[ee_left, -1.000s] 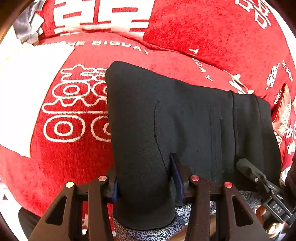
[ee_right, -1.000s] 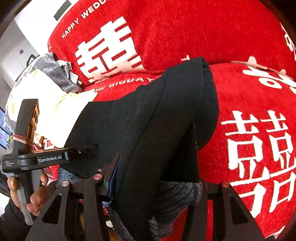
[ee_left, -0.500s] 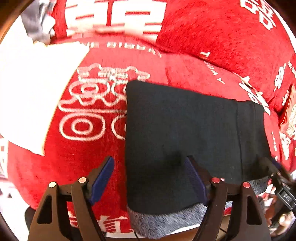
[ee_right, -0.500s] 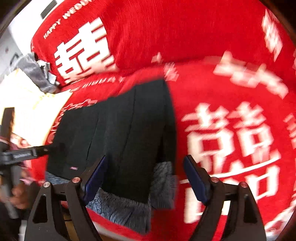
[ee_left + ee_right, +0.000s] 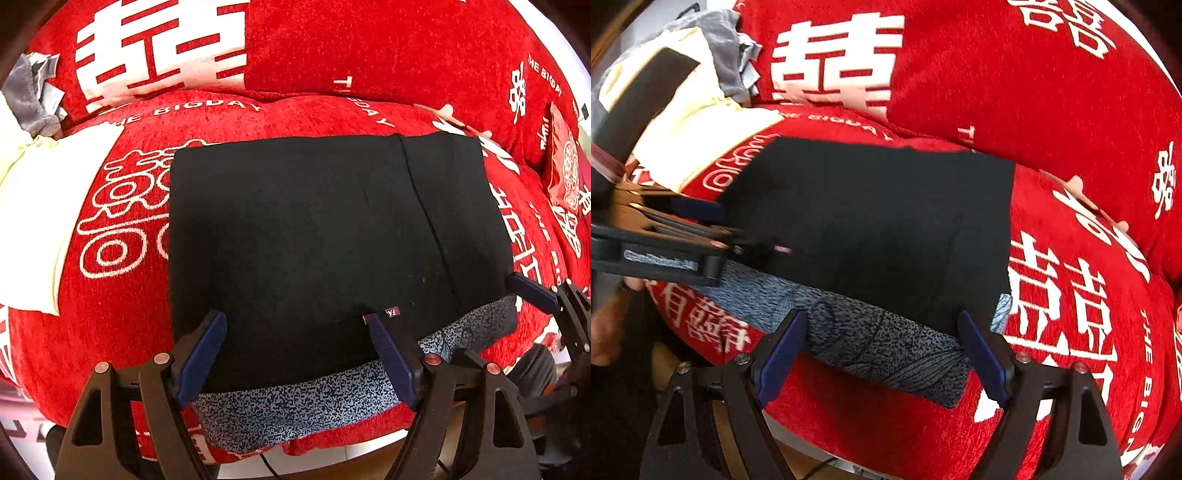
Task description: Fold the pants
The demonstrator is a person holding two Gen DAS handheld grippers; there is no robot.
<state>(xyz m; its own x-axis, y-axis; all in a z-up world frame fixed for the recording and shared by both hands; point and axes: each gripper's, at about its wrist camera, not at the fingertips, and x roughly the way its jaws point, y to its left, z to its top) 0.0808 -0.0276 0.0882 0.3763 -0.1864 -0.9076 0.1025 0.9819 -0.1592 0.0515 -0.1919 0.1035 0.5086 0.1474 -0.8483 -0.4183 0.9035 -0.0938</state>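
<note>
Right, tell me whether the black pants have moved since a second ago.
Yes. The black pants were bunched and held up in both tools; now they lie flat across the red cushion, released, folded edge down beside its white lettering.

Bright, even daylight fills both my views. The pants read as near-featureless black. Fisheye bending curves the edges, with dark vignette in the corners. My right view is softer, smeared at the left edge.
</note>
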